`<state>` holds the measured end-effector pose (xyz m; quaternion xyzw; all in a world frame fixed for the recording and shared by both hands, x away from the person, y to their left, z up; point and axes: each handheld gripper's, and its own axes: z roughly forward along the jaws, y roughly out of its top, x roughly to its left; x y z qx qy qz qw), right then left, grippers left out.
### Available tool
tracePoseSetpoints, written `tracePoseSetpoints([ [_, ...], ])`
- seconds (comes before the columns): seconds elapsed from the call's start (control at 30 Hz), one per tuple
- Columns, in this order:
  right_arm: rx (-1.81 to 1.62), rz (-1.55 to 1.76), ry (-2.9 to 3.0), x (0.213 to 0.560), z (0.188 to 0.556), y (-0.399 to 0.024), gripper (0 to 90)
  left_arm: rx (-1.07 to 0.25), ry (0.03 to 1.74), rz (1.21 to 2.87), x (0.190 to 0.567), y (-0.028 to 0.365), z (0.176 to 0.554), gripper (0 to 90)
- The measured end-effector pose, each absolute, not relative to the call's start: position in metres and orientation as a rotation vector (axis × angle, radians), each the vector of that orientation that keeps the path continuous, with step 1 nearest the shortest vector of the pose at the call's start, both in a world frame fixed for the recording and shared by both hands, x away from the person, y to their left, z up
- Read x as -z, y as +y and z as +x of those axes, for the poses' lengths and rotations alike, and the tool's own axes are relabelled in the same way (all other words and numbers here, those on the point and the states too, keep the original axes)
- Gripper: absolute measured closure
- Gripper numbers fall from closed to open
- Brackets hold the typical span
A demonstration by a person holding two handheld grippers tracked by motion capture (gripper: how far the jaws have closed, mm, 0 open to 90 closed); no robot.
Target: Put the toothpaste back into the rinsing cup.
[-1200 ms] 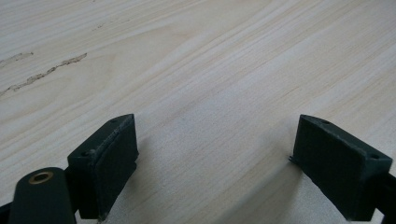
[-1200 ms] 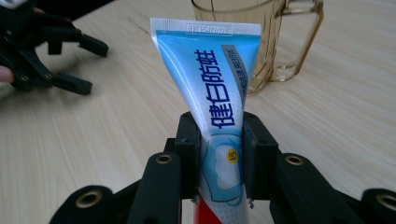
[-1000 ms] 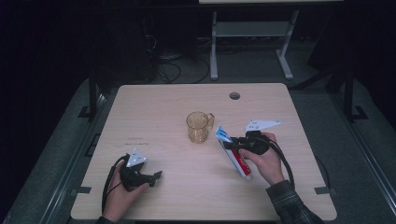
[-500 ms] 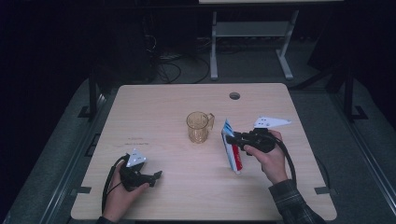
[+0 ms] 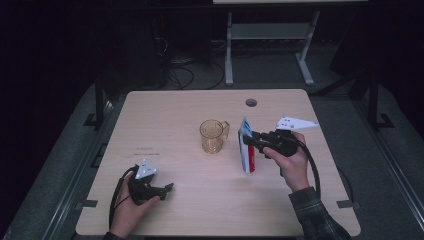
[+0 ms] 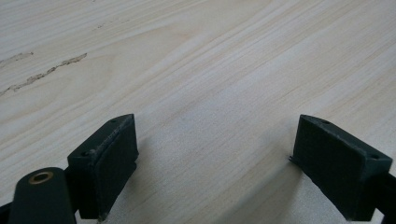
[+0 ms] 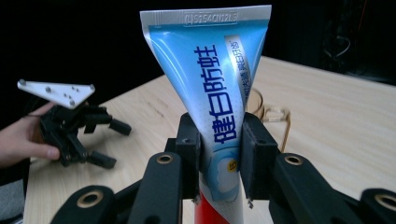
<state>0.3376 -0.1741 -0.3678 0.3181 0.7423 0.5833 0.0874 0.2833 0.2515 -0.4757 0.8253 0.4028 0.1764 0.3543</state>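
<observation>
The pale wooden worktop (image 5: 175,115) carries a clear amber mug (image 5: 212,135) near its middle, and everything else is placed against that mug. Just to the mug's right, in the high view, the toothpaste tube (image 5: 246,150) stands nearly upright, crimped flat end up and red cap end down, its lower end close to or just on the wood; which of the two cannot be told. The right hand-held gripper (image 5: 254,141) reaches in from the tube's right and pinches it across the middle: in the right gripper view the two black pads press on either side of the blue and white tube (image 7: 219,107), with the mug showing behind it. Well apart from the mug, toward the near left corner, the left hand-held gripper (image 5: 167,188) rests low on the wood with its jaws spread and nothing between them; its own view shows bare wood grain between the two pads.

A second ago the tube lay slanted and low beside the mug. It has since been tipped up to stand and brought a little closer to the mug, while the left hand-held gripper has kept its place.
</observation>
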Motion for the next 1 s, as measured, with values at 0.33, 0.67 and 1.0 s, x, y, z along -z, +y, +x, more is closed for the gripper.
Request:
tracePoseSetpoints([
  [0.33, -1.778, 0.922, 2.158, 0.353, 0.347, -0.17, 71.1, -0.456, 1.04, 2.134, 0.476, 0.252, 0.283, 12.7],
  [0.67, -1.788, 0.901, 2.128, 0.341, 0.352, -0.167, 71.1, -0.456, 1.04, 2.135, 0.476, 0.252, 0.283, 12.7],
  [1.0, -1.778, 0.876, 2.128, 0.33, 0.357, -0.16, 71.2, -0.455, 1.039, 2.134, 0.476, 0.251, 0.283, 12.8],
])
